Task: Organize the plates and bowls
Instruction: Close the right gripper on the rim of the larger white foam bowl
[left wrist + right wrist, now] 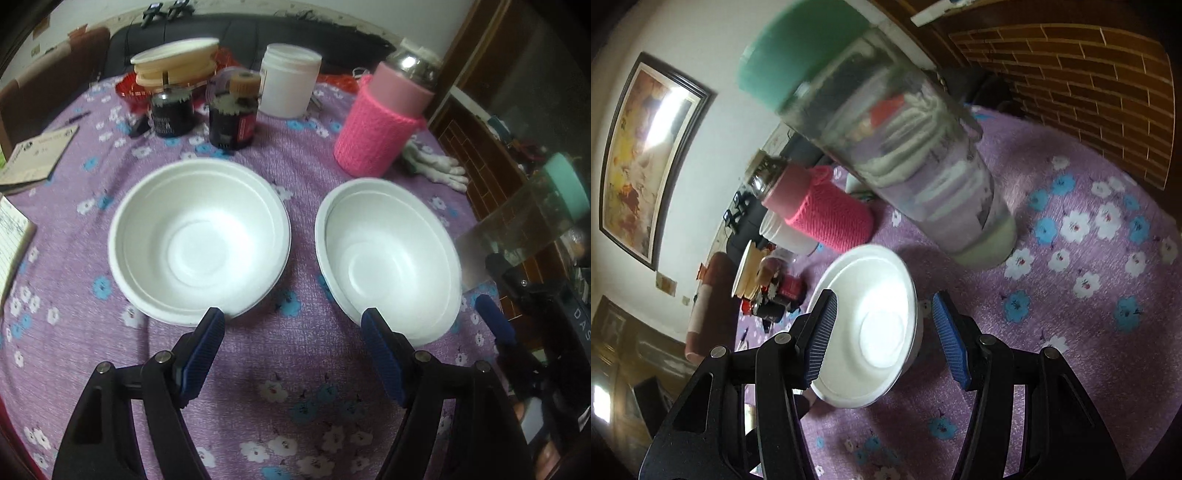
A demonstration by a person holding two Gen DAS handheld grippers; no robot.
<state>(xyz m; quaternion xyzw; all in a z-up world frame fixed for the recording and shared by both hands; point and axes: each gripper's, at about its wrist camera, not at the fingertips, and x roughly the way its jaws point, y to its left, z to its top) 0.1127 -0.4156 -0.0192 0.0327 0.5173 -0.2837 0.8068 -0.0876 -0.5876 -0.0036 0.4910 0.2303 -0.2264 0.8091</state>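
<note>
**Bowls side by side on purple floral cloth**

Left bowl [199, 240] and right bowl [388, 258] sit apart, both nearer the cameras than the pink-sleeved flask [376, 136]. Left gripper [295, 354] hangs wide open before them, nothing held. Right gripper [882, 336] stands part open, pads straddling the right bowl without touching.

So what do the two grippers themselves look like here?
Both look alike. The left gripper has two black plastic fingers with triangular cut-outs and round silver pivot pins, each tipped with a ribbed blue pad. The right gripper has the same black fingers, silver pins and blue ribbed pads. From the left wrist view its black body carries white letters, partly readable as "DAS". No cables or sleeves show.
</note>
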